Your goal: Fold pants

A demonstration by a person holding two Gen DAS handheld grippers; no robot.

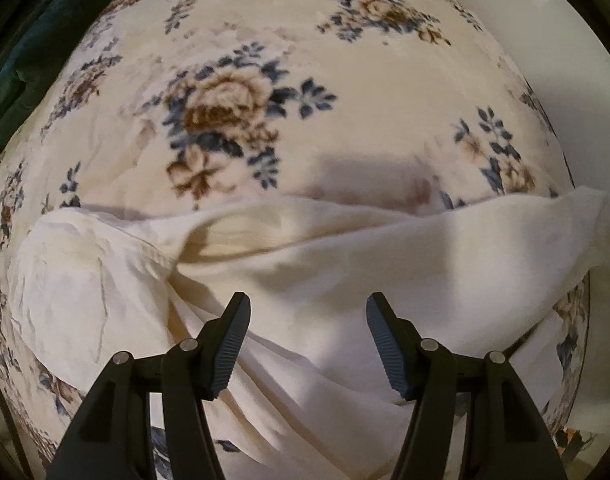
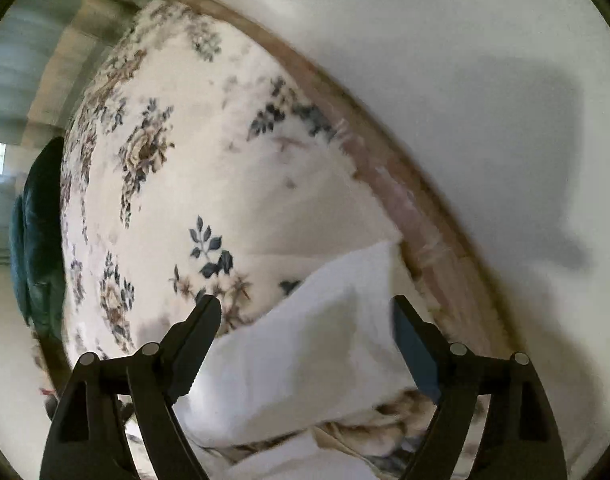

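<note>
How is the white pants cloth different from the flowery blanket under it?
The pants are plain cream with no pattern; the blanket has brown and blue flowers printed on it. The pants are bunched and creased into folds; the blanket lies mostly smooth. The pants cover only a strip near the left gripper; the blanket spreads far wider, under them. Both are soft, pale fabric.

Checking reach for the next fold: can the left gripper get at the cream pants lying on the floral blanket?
Probably yes. The left gripper points down over the pants with jaws apart and empty, and nothing lies between its fingertips and the cloth on the floral blanket.
</note>
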